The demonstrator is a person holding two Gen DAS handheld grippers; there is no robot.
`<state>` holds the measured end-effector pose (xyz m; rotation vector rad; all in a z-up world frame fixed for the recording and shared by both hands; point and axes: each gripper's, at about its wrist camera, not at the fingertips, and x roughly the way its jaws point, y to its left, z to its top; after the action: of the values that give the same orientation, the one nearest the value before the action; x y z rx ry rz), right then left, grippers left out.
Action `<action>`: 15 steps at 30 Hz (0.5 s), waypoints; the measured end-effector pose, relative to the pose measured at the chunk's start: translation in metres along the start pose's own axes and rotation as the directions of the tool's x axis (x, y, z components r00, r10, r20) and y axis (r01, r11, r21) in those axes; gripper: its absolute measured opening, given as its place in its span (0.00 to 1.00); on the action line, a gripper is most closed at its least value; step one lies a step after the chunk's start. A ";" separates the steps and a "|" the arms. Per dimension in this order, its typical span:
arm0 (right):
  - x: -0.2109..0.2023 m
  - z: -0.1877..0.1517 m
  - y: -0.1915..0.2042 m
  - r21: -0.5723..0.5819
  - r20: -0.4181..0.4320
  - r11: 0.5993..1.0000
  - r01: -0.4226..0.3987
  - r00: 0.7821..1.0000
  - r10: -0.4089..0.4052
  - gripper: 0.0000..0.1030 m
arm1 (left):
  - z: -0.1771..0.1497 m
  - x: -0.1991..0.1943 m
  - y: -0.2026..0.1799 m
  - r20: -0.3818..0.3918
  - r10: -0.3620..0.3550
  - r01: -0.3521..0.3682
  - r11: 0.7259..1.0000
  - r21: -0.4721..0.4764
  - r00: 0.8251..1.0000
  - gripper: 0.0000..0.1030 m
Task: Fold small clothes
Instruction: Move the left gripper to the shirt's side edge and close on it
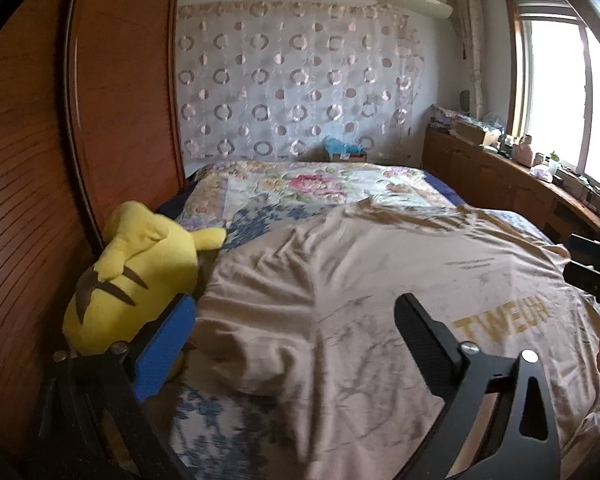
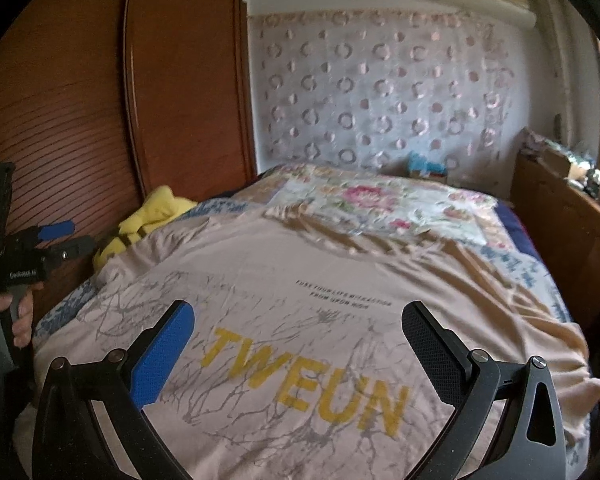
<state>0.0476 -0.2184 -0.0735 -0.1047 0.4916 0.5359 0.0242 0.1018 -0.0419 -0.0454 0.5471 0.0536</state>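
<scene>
Both jaw pairs spread wide, nothing between them. Left gripper (image 1: 296,344) held above the wrinkled left part of beige T-shirt (image 1: 380,280), blue pad to its left side, black pad to its right; yellow plush toy (image 1: 140,272) just beyond the blue pad, against wooden wardrobe (image 1: 80,140). Right gripper (image 2: 298,352) held over the printed chest, yellow lettering (image 2: 304,384) lying squarely between its pads.

Shirt spread print-up, flat on floral quilt (image 2: 380,200), collar end ahead of the jaws, hem nearest the cameras. Probably laid out this way to expose sleeves and side edges for folding. Creases bunched ahead of the left jaws; may need smoothing first.

Judgement: fold not yet begun; grippers wide apart, likely poised to take opposite sides. Left hand (image 2: 16,320) seen on its gripper handle from right view.

Risk: plush toy close enough to snag left-side fold.
</scene>
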 end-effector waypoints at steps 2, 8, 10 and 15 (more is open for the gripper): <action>0.005 0.005 -0.005 -0.010 -0.026 1.000 -0.022 0.999 0.022 1.00 | 0.000 0.009 0.013 -0.029 0.011 -0.011 1.000 0.002 1.000 0.89; 0.013 0.026 -0.009 -0.033 -0.064 0.997 -0.070 0.996 0.068 1.00 | -0.001 0.033 0.043 -0.106 0.025 -0.026 1.000 -0.017 0.994 0.70; 0.018 0.030 -0.008 -0.042 -0.074 0.996 -0.084 0.994 0.081 1.00 | 0.000 0.040 0.050 -0.135 0.039 -0.041 0.999 -0.015 0.990 0.66; 0.024 0.031 -0.004 -0.053 -0.088 0.992 -0.113 0.990 0.108 1.00 | -0.003 0.060 0.069 -0.224 0.038 -0.048 0.998 -0.038 0.974 0.62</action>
<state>0.0808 -0.2042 -0.0581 -0.1570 0.5670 0.6567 0.0695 0.1725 -0.0778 -0.0825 0.7723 0.1033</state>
